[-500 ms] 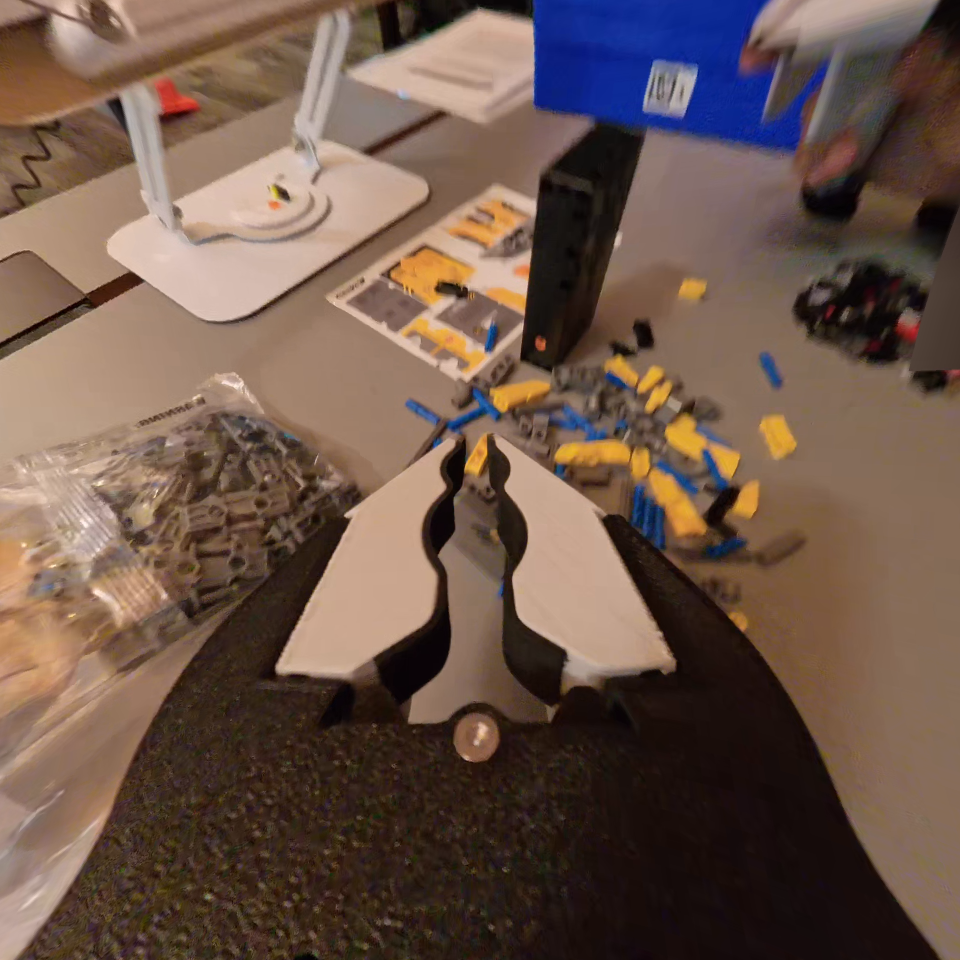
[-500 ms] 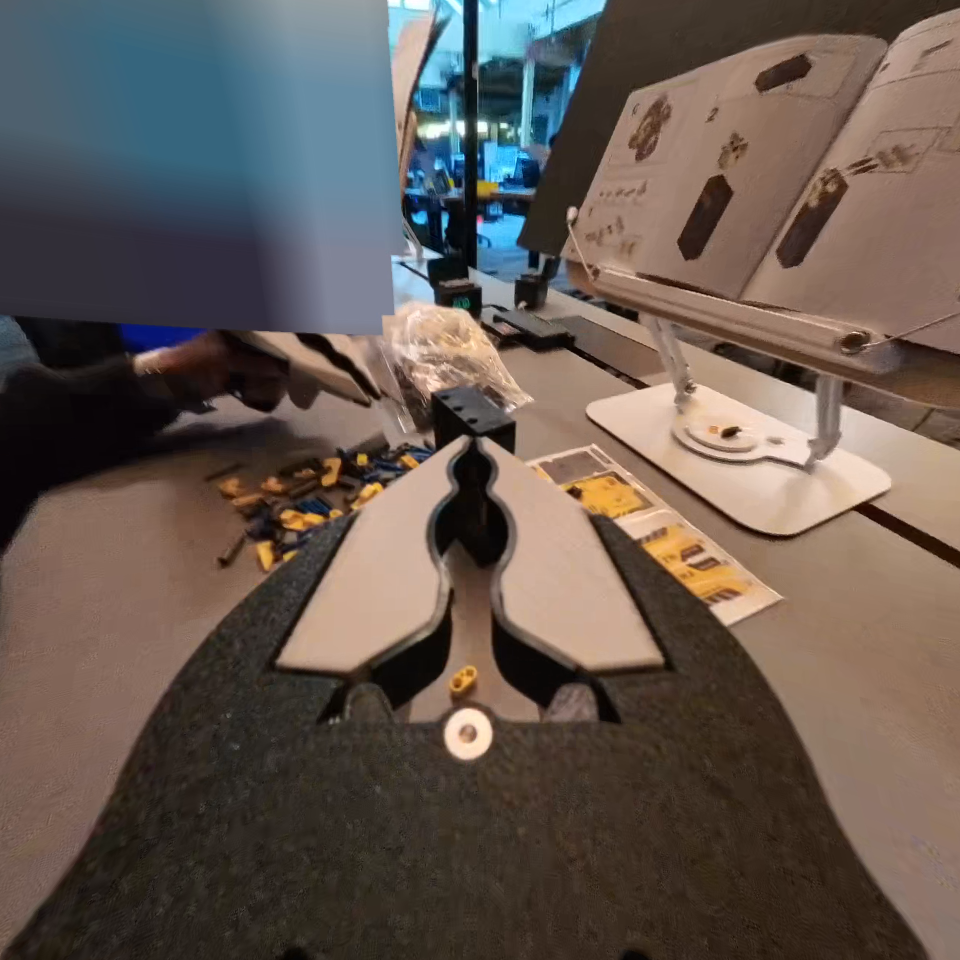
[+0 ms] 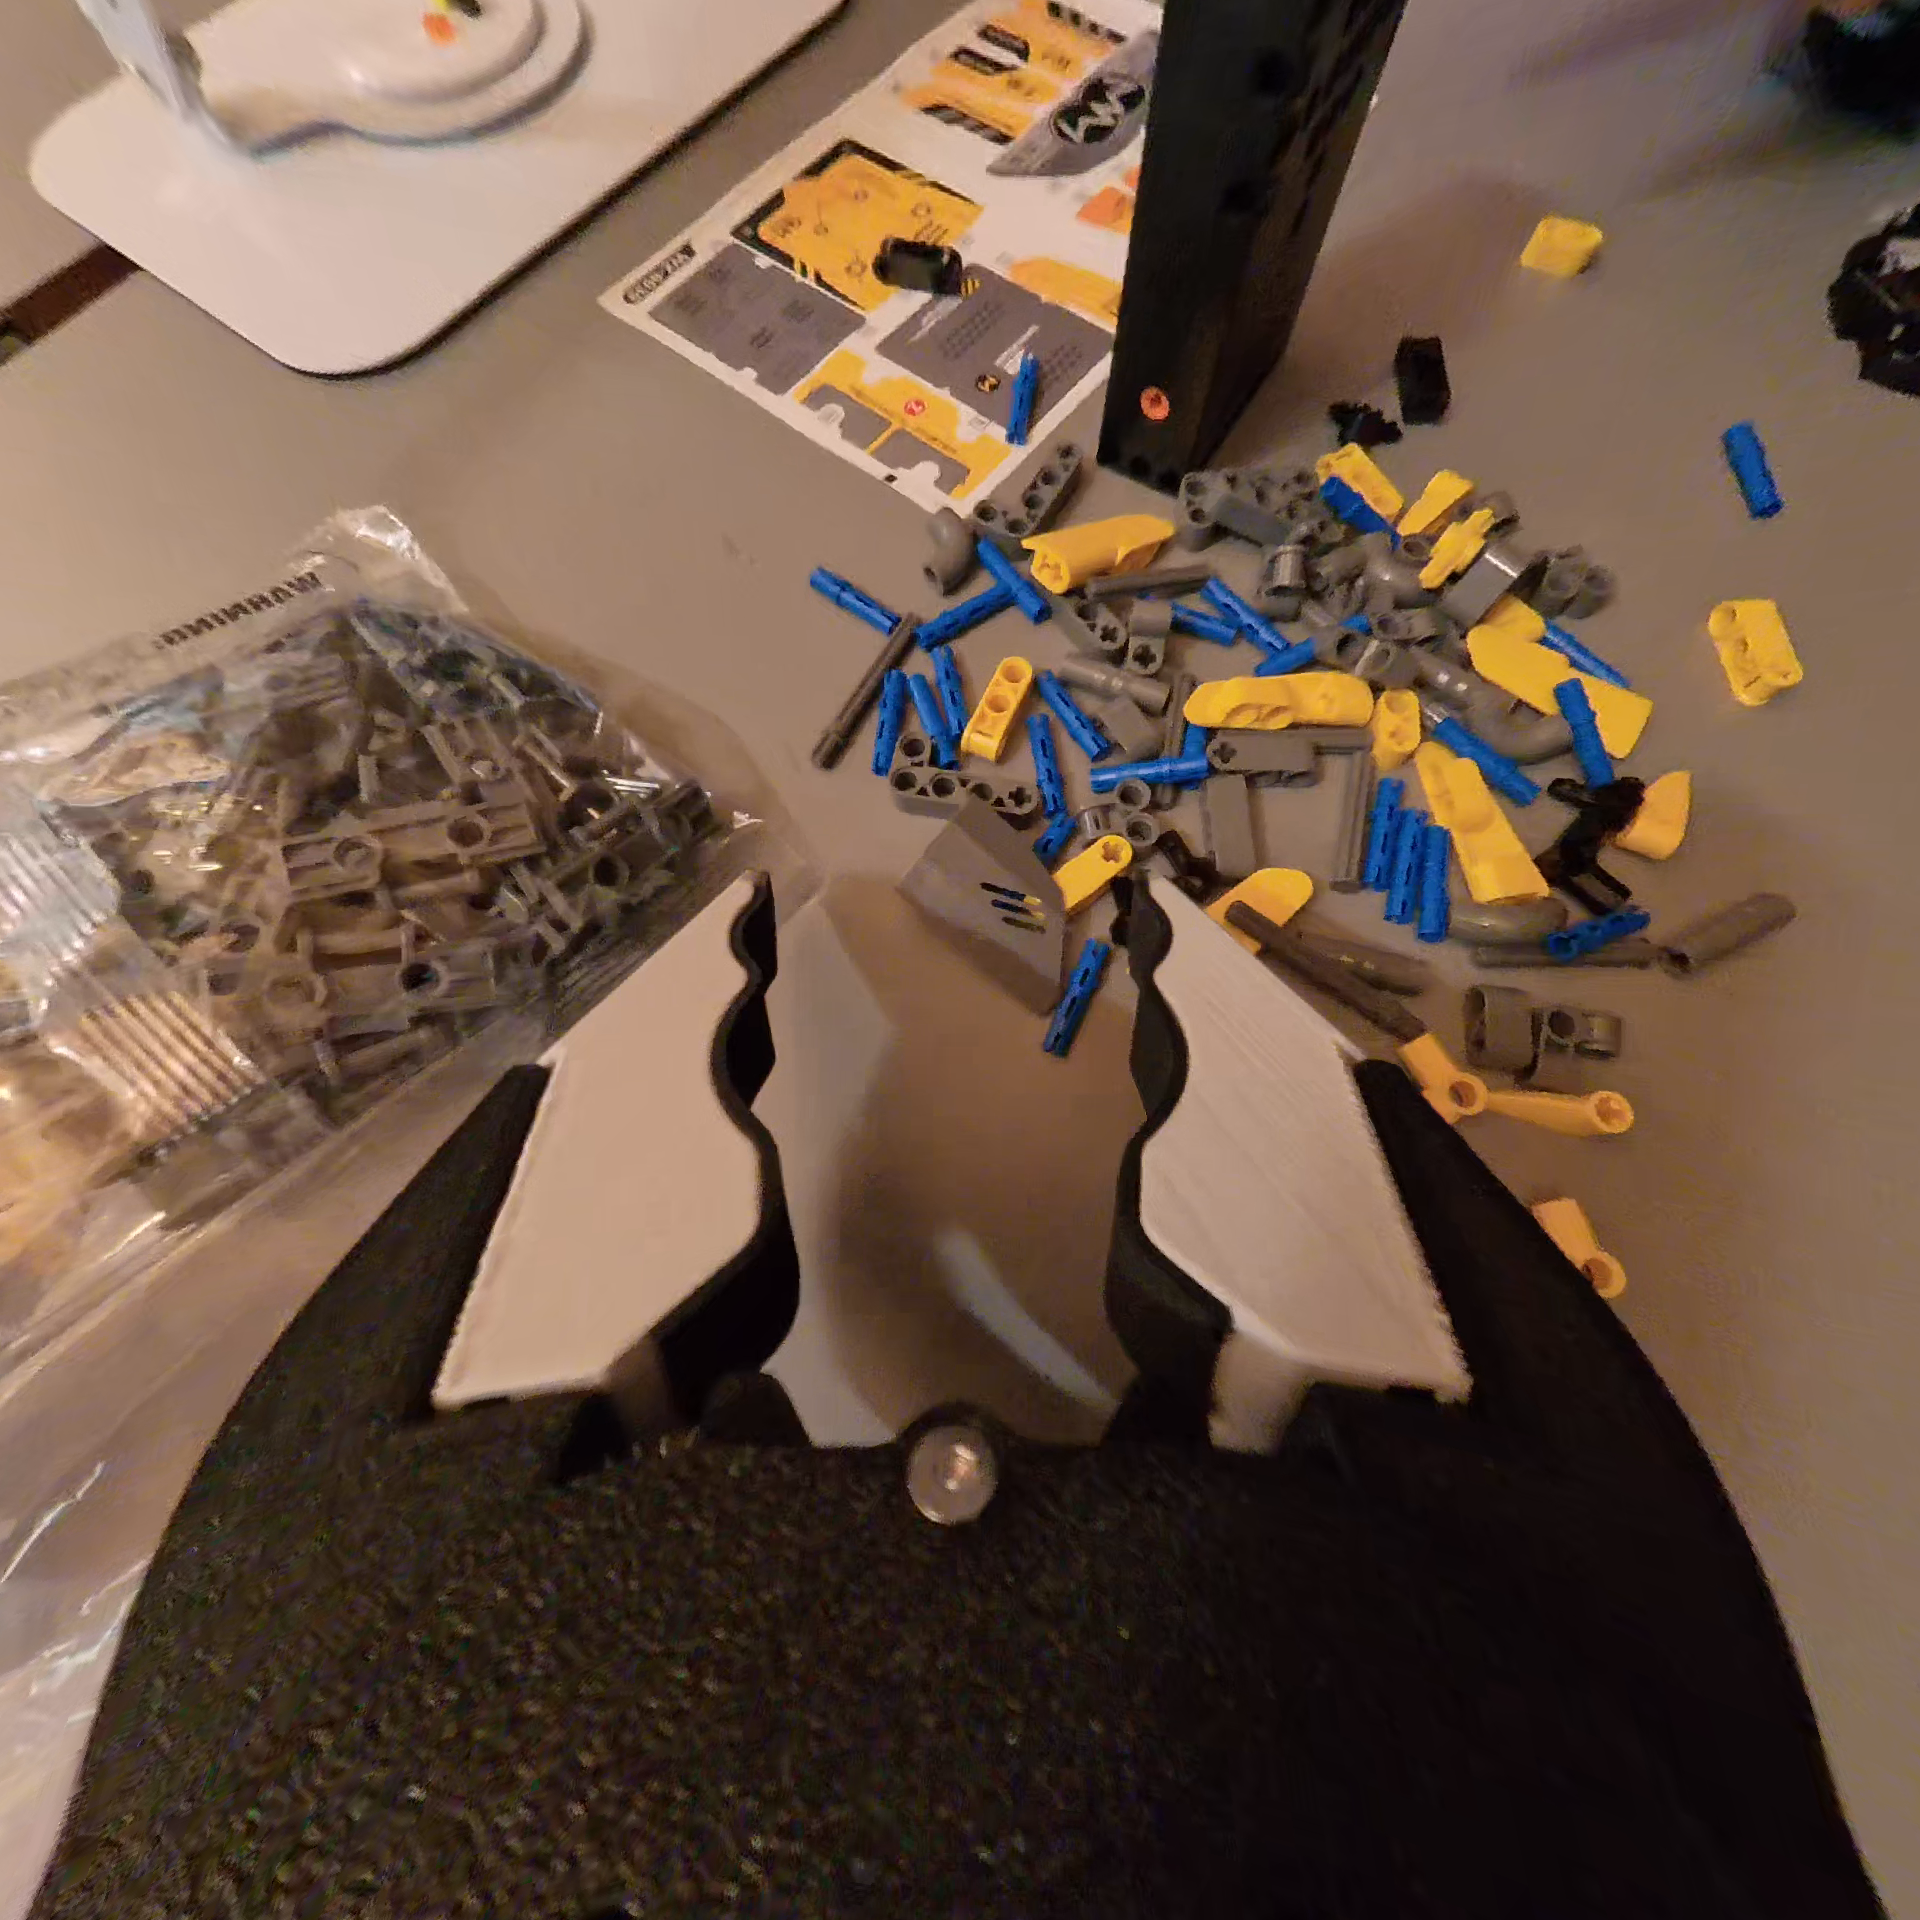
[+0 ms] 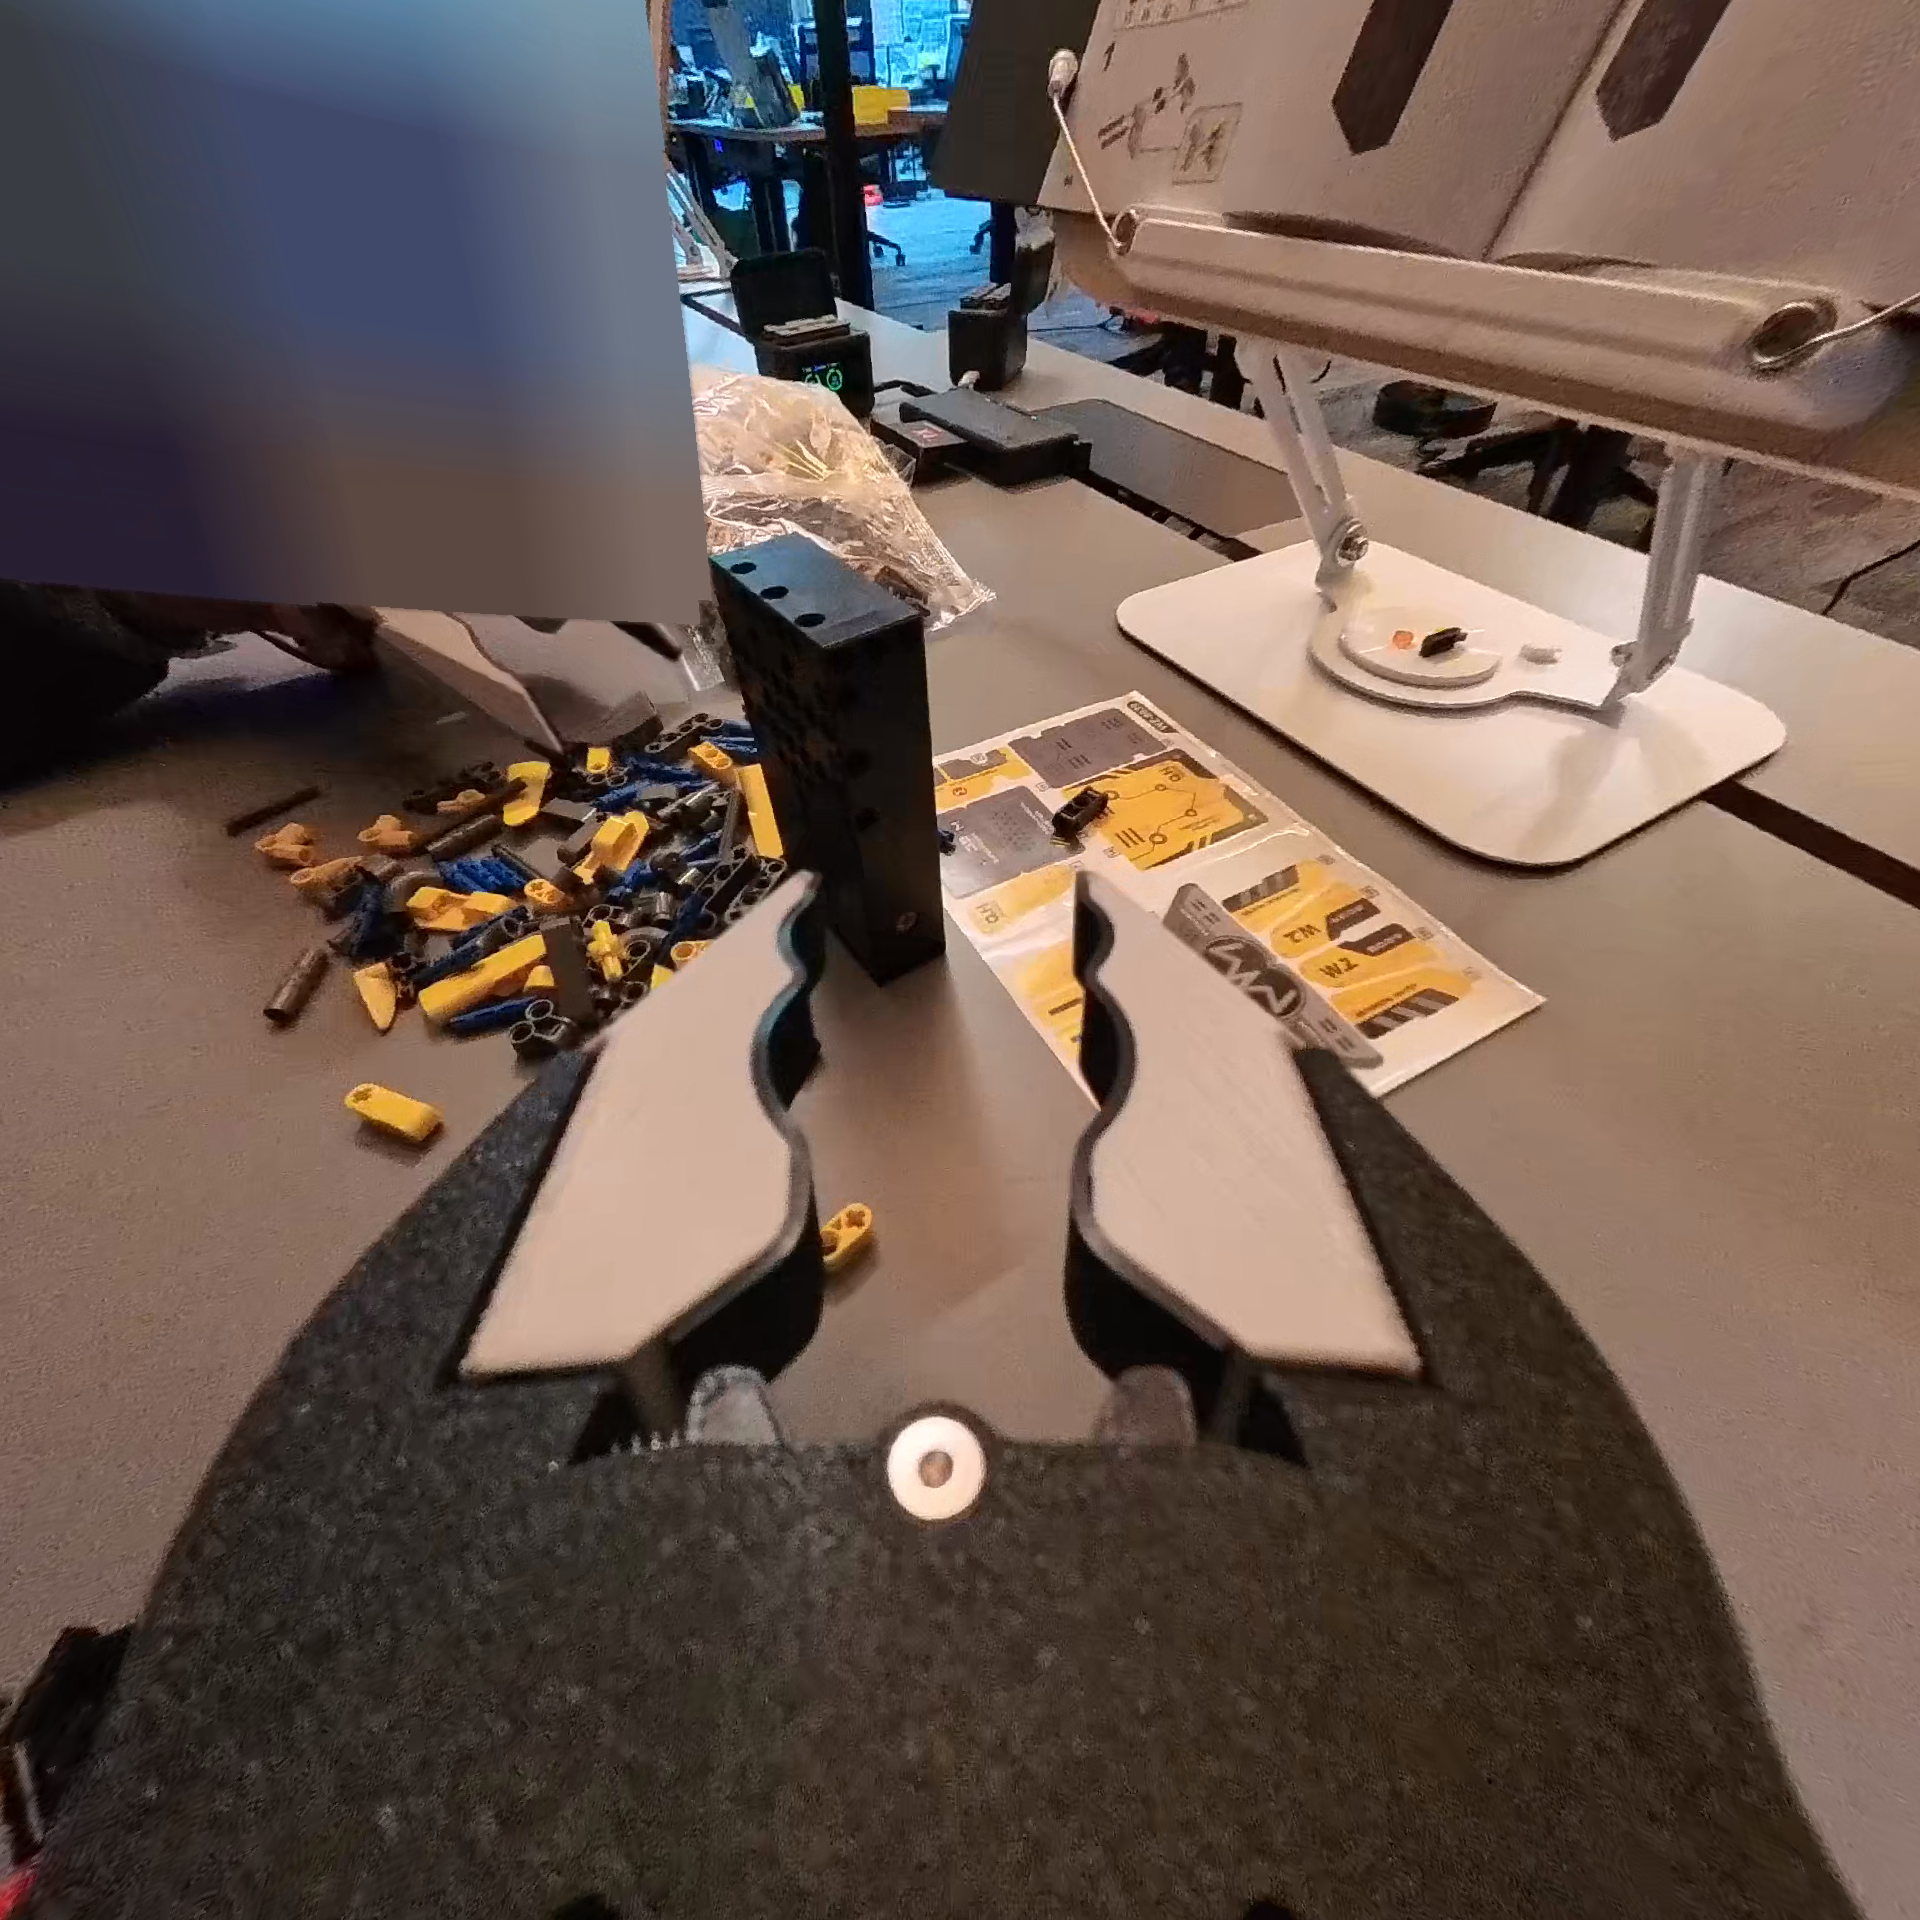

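Left gripper (image 3: 951, 909) spread wide, empty, hovering low over the near edge of a loose pile of building pieces (image 3: 1299, 717) in blue, yellow and grey; nearest its tips a grey wedge panel (image 3: 987, 914), a short blue pin (image 3: 1075, 997) and a small yellow connector (image 3: 1093, 868), none touched. Clear bag of grey pieces (image 3: 343, 831) just beside its left finger. Right gripper (image 4: 945, 894) likewise spread and empty, tips either side of the foot of a tall black block (image 4: 842, 769) standing upright on the grey table (image 4: 1558, 1195); contact not discernible. One small yellow piece (image 4: 847, 1236) lies under its left finger. Sticker sheet (image 4: 1195, 873) flat beside the block, partly under the right finger. Beyond: white book stand (image 4: 1455, 727) bearing an open booklet (image 4: 1558, 114).
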Demonstrator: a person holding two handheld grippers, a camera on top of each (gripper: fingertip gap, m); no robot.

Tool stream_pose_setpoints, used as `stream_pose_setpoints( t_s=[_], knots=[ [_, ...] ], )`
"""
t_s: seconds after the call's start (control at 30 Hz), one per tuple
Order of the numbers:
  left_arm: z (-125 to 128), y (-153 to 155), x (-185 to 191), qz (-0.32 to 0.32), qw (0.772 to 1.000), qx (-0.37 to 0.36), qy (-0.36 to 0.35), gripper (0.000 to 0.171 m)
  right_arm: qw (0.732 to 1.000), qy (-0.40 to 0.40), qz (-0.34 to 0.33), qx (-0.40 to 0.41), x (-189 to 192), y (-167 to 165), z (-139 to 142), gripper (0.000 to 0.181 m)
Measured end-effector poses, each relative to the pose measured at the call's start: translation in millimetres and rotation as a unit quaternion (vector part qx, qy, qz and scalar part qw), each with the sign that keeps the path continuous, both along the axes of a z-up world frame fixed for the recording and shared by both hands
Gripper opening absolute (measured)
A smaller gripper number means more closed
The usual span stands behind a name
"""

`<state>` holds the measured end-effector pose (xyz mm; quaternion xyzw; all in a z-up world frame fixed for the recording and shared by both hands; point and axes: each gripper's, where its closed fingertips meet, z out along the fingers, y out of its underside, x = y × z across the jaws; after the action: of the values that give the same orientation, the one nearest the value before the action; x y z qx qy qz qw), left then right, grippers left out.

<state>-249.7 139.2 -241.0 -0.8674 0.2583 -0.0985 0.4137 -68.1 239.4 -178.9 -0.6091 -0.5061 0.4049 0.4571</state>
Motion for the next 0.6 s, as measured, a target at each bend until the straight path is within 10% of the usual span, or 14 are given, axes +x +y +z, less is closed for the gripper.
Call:
stream_pose_setpoints(
  t_s=[0.3,0.6],
  knots=[
    [4.6,-2.6,4.1,-0.015,1.000,0.005,-0.018,0.017,0.999,0.025,0.002,-0.027,5.3,2.9,7.2,0.047],
    [11.0,-4.2,5.7,-0.024,0.999,0.012,-0.043,0.023,1.000,0.018,0.006,-0.014,5.3,-0.2,5.5,0.047]
  ],
)
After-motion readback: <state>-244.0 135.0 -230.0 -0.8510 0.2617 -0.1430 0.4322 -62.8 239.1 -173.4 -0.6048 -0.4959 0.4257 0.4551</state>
